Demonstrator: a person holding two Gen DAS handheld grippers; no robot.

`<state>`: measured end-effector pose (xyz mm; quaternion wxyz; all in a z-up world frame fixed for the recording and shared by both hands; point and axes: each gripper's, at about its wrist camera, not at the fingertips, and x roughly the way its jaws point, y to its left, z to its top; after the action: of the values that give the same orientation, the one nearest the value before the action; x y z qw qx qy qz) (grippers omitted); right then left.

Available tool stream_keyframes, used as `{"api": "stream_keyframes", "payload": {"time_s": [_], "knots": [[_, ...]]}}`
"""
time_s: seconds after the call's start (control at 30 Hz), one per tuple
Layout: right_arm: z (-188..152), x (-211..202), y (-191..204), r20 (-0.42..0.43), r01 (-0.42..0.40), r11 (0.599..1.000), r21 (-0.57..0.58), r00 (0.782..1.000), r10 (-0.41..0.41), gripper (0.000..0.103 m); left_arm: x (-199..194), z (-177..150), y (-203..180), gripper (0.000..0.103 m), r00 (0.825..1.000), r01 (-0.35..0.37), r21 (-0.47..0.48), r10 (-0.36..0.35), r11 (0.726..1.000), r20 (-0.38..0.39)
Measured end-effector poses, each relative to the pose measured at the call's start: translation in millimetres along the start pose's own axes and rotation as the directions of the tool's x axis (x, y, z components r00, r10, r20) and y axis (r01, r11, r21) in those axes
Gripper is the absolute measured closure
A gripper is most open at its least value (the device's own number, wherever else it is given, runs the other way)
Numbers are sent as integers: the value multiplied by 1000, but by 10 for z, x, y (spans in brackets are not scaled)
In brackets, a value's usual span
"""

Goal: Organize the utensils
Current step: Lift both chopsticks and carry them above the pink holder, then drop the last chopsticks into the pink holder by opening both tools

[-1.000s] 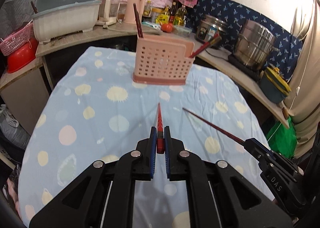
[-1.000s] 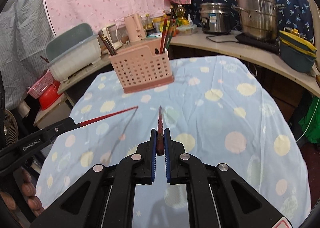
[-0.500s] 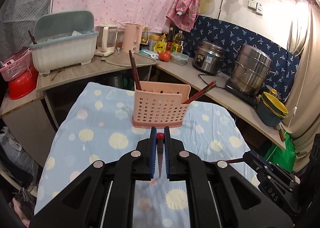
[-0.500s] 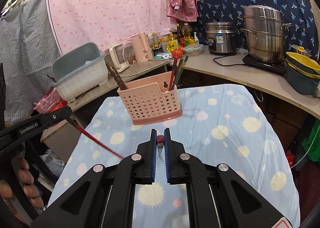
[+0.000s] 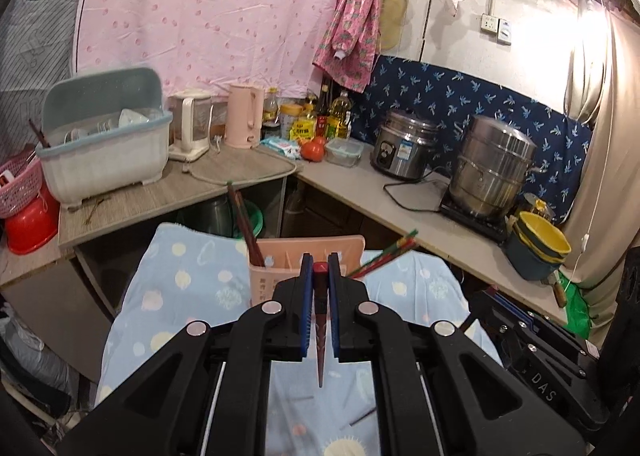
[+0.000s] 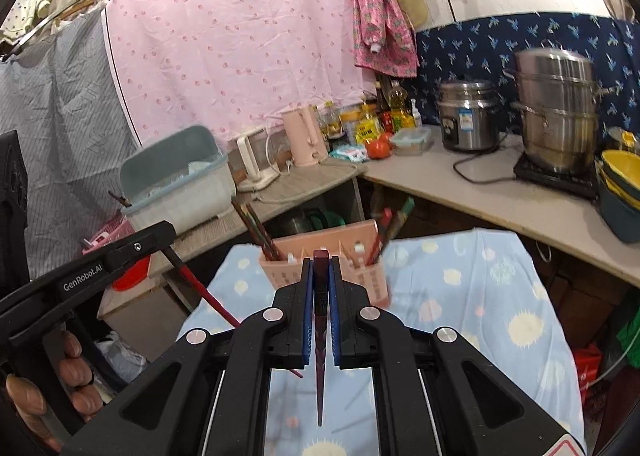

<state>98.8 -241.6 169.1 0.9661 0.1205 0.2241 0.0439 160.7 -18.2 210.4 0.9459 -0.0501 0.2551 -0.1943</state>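
Note:
My left gripper (image 5: 320, 270) is shut on a red chopstick (image 5: 320, 320) that hangs tip down over the cloth. My right gripper (image 6: 321, 272) is shut on a dark red chopstick (image 6: 321, 336), also tip down. The pink perforated utensil holder (image 5: 272, 256) stands just beyond both grippers, half hidden by the fingers. It also shows in the right wrist view (image 6: 360, 244). Dark chopsticks (image 5: 244, 224) stand in its left end and red-green ones (image 5: 384, 256) lean out on the right. The left gripper (image 6: 120, 252) with its chopstick (image 6: 204, 292) shows in the right wrist view.
A table with a blue spotted cloth (image 5: 192, 280) carries the holder. Behind it runs an L-shaped counter (image 5: 208, 180) with a dish-drainer box (image 5: 104, 148), kettles (image 5: 244, 116), bottles, a rice cooker (image 5: 404, 144), a steamer pot (image 5: 496, 168) and stacked bowls (image 5: 540, 248).
Both grippers have lifted and tilted upward with their chopsticks, which now point down. The holder has come closer, right behind the fingertips.

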Motion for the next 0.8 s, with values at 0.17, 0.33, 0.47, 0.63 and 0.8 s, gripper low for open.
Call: {"api": "stream_keyframes", "payload": {"time_s": [0.17,0.33,0.47,0.63,0.8], "knots": [[477,122,93,78,13,1000,-29,997,-10,96,134,438,-38,96,999,3,10,-4,1000,47],[962,302,114,151,28,999,-28,988,-23,96,313,857,-22,96,995,5,2,-5,1000,96],[1251,514,142,188,29,999,-17,982,-26,96,510,1127,9,96,993,5,-1,-5,1000,120],[1346,916,162,175,22,1000,-4,984,-21,96,807,1226,101,96,992,1,-7,0,1000,125],[1117,1405,94,96,33,999,-2,995,-33,96,1236,1046,274,96,997,-14,-20,16,1000,72]]}}
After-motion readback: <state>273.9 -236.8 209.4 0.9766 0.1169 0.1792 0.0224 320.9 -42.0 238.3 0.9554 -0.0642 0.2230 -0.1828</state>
